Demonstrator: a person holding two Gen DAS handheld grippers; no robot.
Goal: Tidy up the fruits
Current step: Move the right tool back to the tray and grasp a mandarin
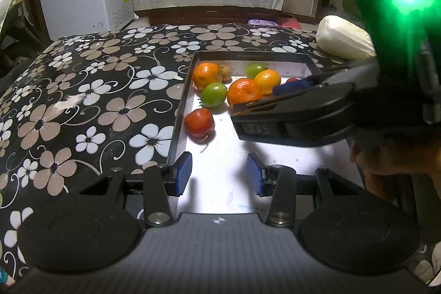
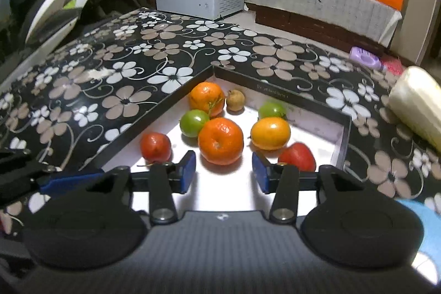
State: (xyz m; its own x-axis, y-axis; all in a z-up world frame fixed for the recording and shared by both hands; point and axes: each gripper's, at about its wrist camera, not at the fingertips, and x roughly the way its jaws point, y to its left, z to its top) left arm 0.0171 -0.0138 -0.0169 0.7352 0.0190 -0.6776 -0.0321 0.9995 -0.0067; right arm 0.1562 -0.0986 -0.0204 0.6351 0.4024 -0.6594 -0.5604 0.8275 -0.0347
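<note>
Sorting round fruits [image 2: 220, 141] inside shallow white-floored, black-walled tray [image 2: 346, 139] on flowered tablecloth [image 2: 124, 98]. Both grippers released, empty: left gripper [image 1: 219, 174] over bare tray floor, right gripper [image 2: 223, 171] just short of big orange mandarin (likely next pick). Needs forward reach, then closing. Red fruit [image 2: 297, 156] partly hidden.
</note>
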